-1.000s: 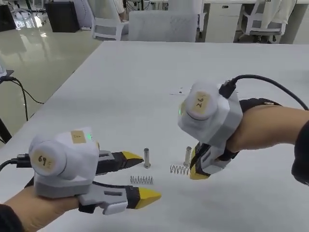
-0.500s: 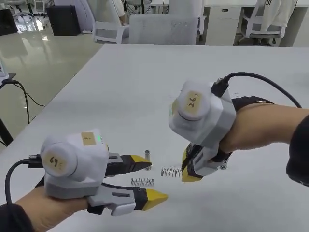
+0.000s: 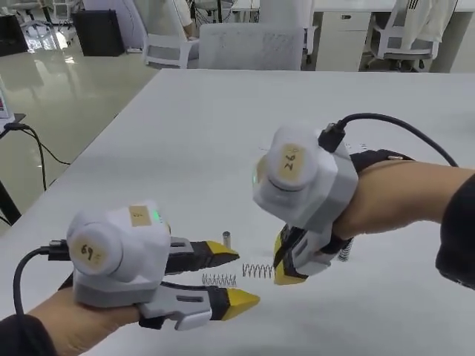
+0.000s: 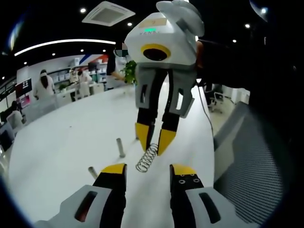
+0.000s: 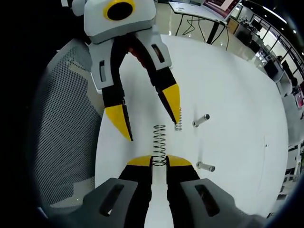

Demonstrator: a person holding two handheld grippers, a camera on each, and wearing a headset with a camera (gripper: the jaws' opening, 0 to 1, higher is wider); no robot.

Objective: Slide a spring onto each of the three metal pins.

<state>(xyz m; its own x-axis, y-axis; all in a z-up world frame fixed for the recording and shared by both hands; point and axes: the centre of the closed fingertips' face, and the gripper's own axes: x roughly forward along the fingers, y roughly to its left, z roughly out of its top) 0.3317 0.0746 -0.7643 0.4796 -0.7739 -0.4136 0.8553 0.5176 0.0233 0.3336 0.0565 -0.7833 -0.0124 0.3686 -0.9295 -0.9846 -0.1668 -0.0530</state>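
Workbench [image 3: 223,133] white, chairs [image 3: 249,44] beyond, right gripper [image 5: 159,162] pinching spring [image 5: 159,138]

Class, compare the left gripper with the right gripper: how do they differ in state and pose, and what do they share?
The left gripper is open and empty; the right gripper is shut on a spring. The left gripper lies nearly level over the table; the right gripper points steeply down. Both have white bodies and yellow jaw tips.
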